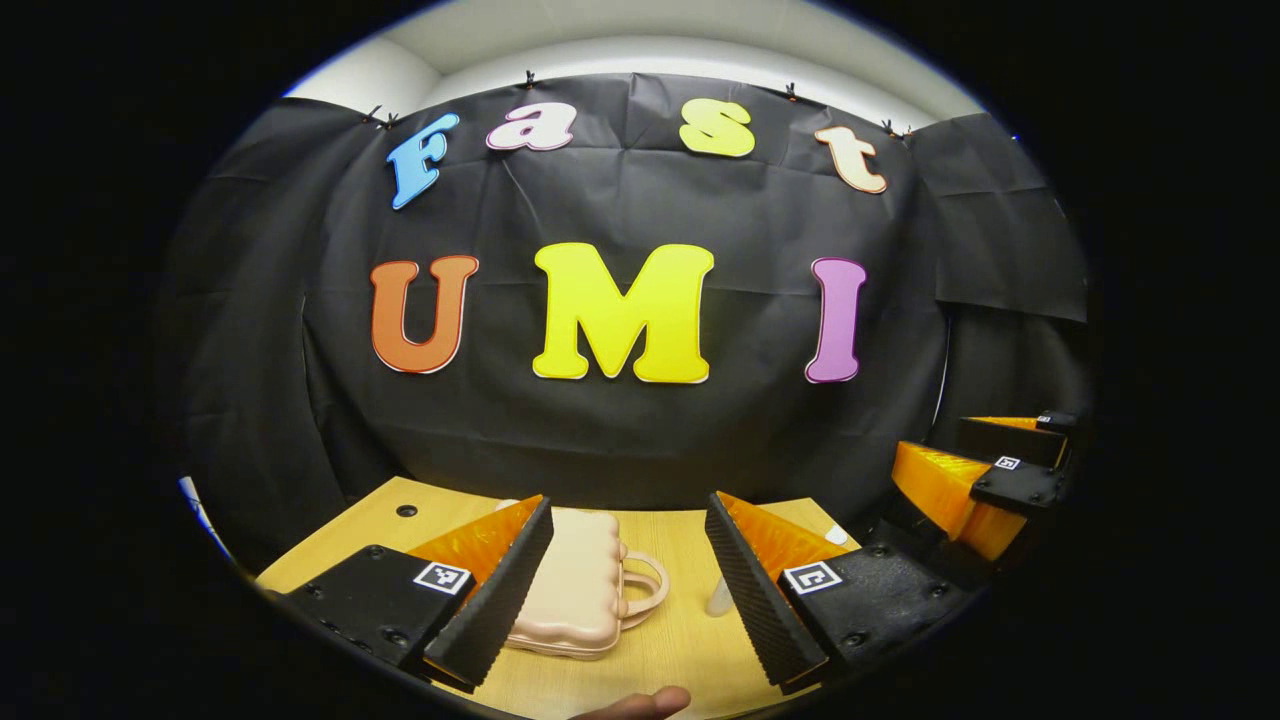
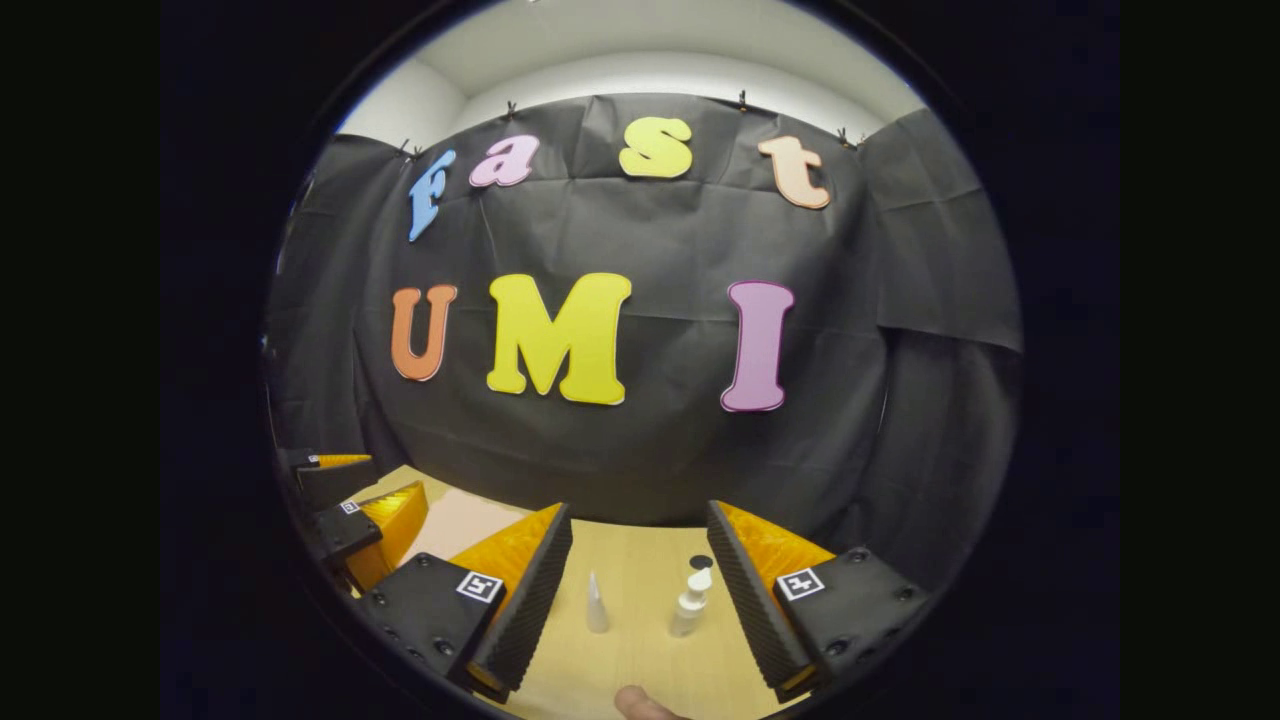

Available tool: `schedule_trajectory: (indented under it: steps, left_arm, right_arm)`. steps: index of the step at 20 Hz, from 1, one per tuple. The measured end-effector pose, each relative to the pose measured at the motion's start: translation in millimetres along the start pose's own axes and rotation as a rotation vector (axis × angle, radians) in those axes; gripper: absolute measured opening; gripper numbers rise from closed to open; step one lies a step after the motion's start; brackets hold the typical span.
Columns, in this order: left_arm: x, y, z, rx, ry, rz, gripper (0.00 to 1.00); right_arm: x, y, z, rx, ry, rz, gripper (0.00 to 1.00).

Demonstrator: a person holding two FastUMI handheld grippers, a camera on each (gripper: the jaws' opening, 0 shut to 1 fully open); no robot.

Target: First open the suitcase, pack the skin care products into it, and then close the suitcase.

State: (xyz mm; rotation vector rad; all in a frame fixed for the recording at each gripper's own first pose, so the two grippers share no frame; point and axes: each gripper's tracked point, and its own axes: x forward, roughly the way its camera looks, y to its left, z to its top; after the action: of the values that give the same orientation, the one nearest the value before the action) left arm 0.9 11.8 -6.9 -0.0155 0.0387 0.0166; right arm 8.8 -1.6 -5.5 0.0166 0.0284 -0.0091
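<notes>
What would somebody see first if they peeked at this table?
Probably the little pink suitcase, lying shut on the wooden table between the left gripper's open fingers. In the right gripper view, two small pale skin care items stand between the right gripper's open fingers: a cone-shaped tube and a pump bottle.

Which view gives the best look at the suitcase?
The left gripper view: the closed suitcase lies flat on the table with its handle visible. In the right gripper view only a pale corner shows behind that tool's finger.
</notes>
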Motion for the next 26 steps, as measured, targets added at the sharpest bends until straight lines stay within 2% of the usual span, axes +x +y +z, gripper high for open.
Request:
schedule_trajectory:
  steps: [5, 10, 13, 14, 15, 17, 21, 24, 26]
  left_arm:
    - [10, -10, -25, 0.041, 0.041, -0.015, 0.98]
    - [41, -10, -76, 0.22, 0.068, -0.005, 0.98]
    - [60, -10, -105, 0.377, 0.075, -0.001, 1.0]
    - [69, -12, -121, 0.436, 0.097, -0.01, 1.0]
    - [80, -11, -146, 0.537, 0.136, -0.005, 1.0]
    - [86, -15, -177, 0.649, 0.172, -0.028, 0.97]
    - [94, -23, -215, 0.83, 0.219, -0.027, 0.97]
    - [100, -28, -246, 0.972, 0.317, -0.02, 0.97]
    - [108, -36, -253, 1.059, 0.312, -0.01, 0.97]
  right_arm:
    - [-3, -21, -9, 0.008, 0.012, -0.046, 0.81]
    - [-12, -65, -37, -0.007, 0.051, -0.123, 0.8]
    - [-18, -90, -53, -0.005, 0.079, -0.161, 0.8]
    - [-22, -99, -59, 0.012, 0.089, -0.17, 0.81]
    - [-24, -107, -65, 0.028, 0.098, -0.178, 0.81]
    - [-23, -116, -74, 0.037, 0.115, -0.188, 0.81]
    - [-28, -135, -90, 0.029, 0.131, -0.186, 0.81]
    - [-30, -146, -100, 0.033, 0.148, -0.178, 0.81]
    - [-30, -154, -103, 0.048, 0.148, -0.178, 0.81]
